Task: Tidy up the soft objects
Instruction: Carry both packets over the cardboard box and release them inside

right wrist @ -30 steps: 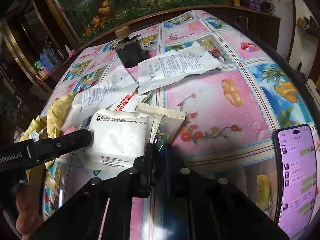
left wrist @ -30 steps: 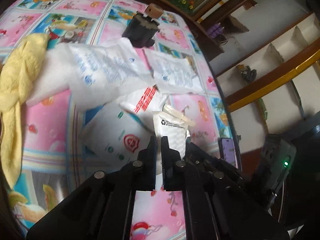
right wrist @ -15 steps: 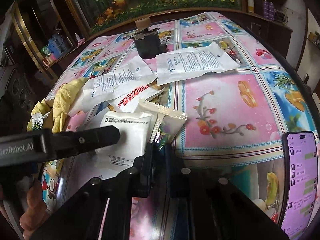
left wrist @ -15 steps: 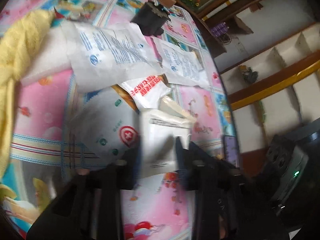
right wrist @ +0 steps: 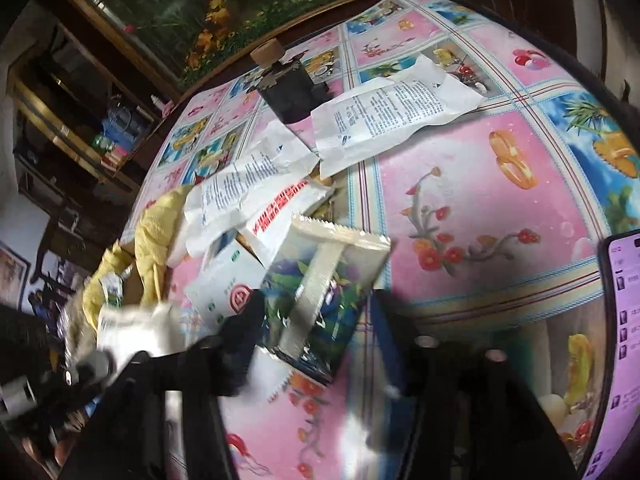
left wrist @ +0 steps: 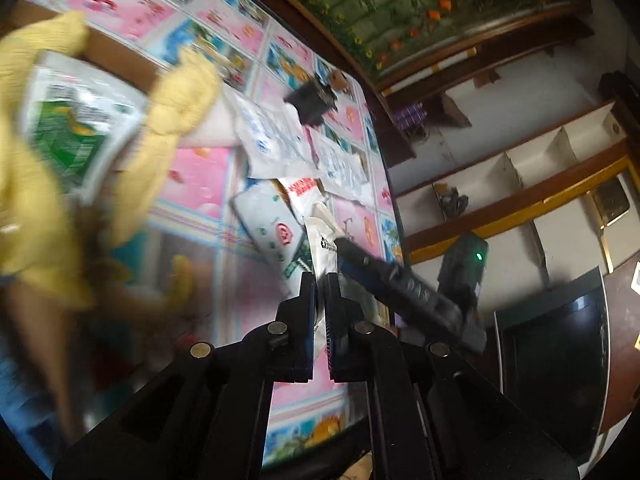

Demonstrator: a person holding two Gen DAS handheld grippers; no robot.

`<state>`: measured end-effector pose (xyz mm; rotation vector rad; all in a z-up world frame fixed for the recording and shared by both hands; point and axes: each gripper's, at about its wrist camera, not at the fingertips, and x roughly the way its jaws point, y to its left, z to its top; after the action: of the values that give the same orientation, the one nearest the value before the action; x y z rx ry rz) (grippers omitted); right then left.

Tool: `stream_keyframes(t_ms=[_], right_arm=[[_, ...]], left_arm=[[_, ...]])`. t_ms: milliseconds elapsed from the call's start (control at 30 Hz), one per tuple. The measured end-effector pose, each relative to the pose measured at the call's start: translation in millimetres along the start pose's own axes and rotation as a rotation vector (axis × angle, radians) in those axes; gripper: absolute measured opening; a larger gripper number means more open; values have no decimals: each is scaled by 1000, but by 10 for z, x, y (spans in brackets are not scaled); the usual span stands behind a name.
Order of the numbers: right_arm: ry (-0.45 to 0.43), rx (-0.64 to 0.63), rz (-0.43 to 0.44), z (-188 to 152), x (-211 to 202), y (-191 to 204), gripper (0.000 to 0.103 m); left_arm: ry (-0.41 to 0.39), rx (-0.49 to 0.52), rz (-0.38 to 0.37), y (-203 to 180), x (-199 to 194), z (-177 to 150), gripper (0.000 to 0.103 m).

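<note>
My left gripper (left wrist: 320, 280) is shut on a white pouch (left wrist: 320, 246) with a recycling mark and holds it off the table; the pouch also shows blurred in the right wrist view (right wrist: 136, 326). My right gripper (right wrist: 316, 320) is open, its fingers either side of a dark flowered packet (right wrist: 316, 296) with a white seam that lies on the table. More white packets lie beyond: one with a red seal (right wrist: 230, 286), one with red print (right wrist: 280, 216), two with blue print (right wrist: 240, 180) (right wrist: 392, 112). A yellow towel (left wrist: 176, 108) lies at the left.
A cardboard box (left wrist: 116, 56) at the left holds a green-and-white packet (left wrist: 76, 128). A black holder with a cork top (right wrist: 288, 84) stands at the back. A phone (right wrist: 624, 340) lies at the right edge. The right gripper's body (left wrist: 404, 292) crosses the left wrist view.
My left gripper opened over the white pouch, closed on it and lifted it leftward. My right gripper opened from shut and now straddles the flowered packet that lay under the pouch.
</note>
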<state>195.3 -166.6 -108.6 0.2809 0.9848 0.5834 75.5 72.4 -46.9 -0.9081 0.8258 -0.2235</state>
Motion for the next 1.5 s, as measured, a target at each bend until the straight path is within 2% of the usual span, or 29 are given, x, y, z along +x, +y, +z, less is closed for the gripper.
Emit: stream_keyframes(t_ms=[100, 167, 267, 300, 400, 500, 667, 700, 733, 767, 833, 900, 1067, 1167, 1200, 1233, 1267, 1300, 1433, 1500], right_arm=[[7, -8, -50, 65, 98, 142, 65], [-7, -23, -117, 87, 172, 264, 65], [-22, -98, -250, 43, 254, 439, 56], [-37, -145, -313, -20, 278, 512, 48], [-65, -194, -353, -157, 248, 561, 46], [-81, -199, -343, -211, 203, 536, 44], [-95, -141, -231, -213, 87, 426, 42], [-107, -122, -229, -242, 34, 426, 18], [-124, -117, -230, -280, -32, 453, 5], [-122, -109, -218, -312, -71, 488, 3], [-124, -102, -129, -394, -192, 602, 3], [-140, -149, -174, -451, -224, 790, 3], [-135, -137, -115, -426, -167, 854, 0], [-161, -127, -118, -407, -185, 860, 5], [-169, -97, -105, -378, -173, 825, 18], [-160, -90, -100, -368, -137, 809, 36], [-133, -93, -91, -352, -86, 821, 81], [-121, -98, -65, -344, -36, 837, 90], [-72, -151, -144, -349, 185, 983, 89], [-8, -163, -174, -340, 358, 1019, 85]], left_arm=[[-38, -20, -36, 36, -270, -12, 3], [-66, -18, -44, 36, -446, -28, 3], [-125, 2, -44, 42, -774, -76, 3], [-154, 7, -25, 64, -919, -99, 3], [-202, 5, -8, 170, -1247, -149, 3], [-252, -5, 27, 323, -1569, -198, 3], [-299, -53, 42, 583, -1925, -257, 3], [-312, -59, 59, 619, -1996, -287, 3], [-315, -61, 69, 652, -2047, -311, 3], [-318, -66, 76, 689, -2091, -331, 3], [-323, -81, 98, 779, -2159, -384, 3], [-323, -102, 118, 881, -2180, -429, 3], [-326, -136, 89, 1029, -2210, -550, 3], [-321, -139, 79, 1062, -2204, -546, 3], [-320, -139, 78, 1062, -2194, -533, 3], [-316, -136, 76, 1067, -2180, -524, 3], [-311, -134, 77, 1077, -2168, -518, 3], [-309, -134, 77, 1080, -2170, -515, 3], [-315, -147, 82, 1112, -2212, -528, 3], [-336, -152, 85, 1131, -2298, -554, 3]])
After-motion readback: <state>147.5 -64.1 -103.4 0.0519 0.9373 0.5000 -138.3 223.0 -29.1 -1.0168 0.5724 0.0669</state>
